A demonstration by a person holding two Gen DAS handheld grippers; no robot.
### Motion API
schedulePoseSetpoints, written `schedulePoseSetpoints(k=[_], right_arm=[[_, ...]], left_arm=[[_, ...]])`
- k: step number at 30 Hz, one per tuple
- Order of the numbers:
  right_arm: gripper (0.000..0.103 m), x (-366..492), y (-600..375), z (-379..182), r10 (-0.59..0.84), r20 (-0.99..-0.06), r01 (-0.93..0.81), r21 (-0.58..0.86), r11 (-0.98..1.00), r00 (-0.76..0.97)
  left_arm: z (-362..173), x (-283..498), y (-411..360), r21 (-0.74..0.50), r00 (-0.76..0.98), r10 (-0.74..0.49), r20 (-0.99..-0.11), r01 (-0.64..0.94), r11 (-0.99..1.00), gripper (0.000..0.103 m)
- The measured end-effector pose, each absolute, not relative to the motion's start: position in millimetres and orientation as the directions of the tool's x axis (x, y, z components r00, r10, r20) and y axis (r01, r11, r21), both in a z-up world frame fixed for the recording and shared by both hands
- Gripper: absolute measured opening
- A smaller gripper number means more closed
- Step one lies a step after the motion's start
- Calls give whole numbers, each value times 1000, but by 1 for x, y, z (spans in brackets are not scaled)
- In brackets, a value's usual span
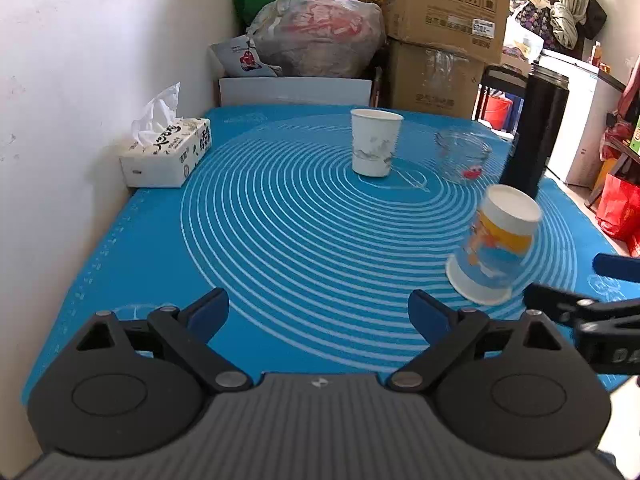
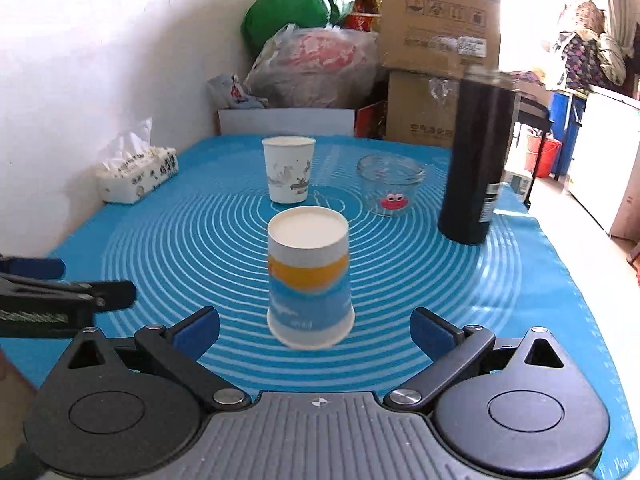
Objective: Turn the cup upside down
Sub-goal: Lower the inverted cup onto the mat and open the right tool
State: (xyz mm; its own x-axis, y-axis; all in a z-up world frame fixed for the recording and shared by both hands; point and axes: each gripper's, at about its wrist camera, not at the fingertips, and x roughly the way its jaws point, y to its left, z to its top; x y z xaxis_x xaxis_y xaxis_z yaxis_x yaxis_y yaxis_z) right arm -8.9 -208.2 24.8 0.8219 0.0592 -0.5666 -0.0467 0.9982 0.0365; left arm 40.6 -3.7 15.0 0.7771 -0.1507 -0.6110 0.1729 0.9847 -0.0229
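Tissue box (image 2: 138, 176): a soft paper pack with a sheet pulled up, set against the wall at the far left, judged to be parked out of the working area.
White cup (image 2: 289, 169): a printed paper cup left upright, mouth up, at the back of the mat (image 2: 500, 300).
Left gripper (image 1: 318, 316): its blue-padded fingers are spread wide with nothing between them; it is held back, apparently idle.
Blue-and-orange cup (image 2: 310, 280): a tapered paper cup seen mouth down, flat white base up, on the ringed blue mat, near its front edge; the flip is judged done.
Right gripper (image 2: 316, 326): its fingers are released and parted on either side of the cup, without visible contact.
Glass jar (image 2: 391, 188): clear, squat and round.
Black bottle (image 2: 476, 156): tall, smooth and cylindrical.
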Motion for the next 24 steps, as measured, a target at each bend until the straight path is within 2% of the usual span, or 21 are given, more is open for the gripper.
schedulePoseSetpoints(k=[12, 24], right_arm=[[103, -64, -219, 41, 39, -531, -21, 40, 999, 846], [103, -78, -220, 39, 35, -537, -13, 46, 999, 843]], left_arm=[[23, 2, -8, 0, 788, -151, -597, 188, 982, 96], [23, -9, -9, -8, 790, -170, -589, 205, 979, 96]])
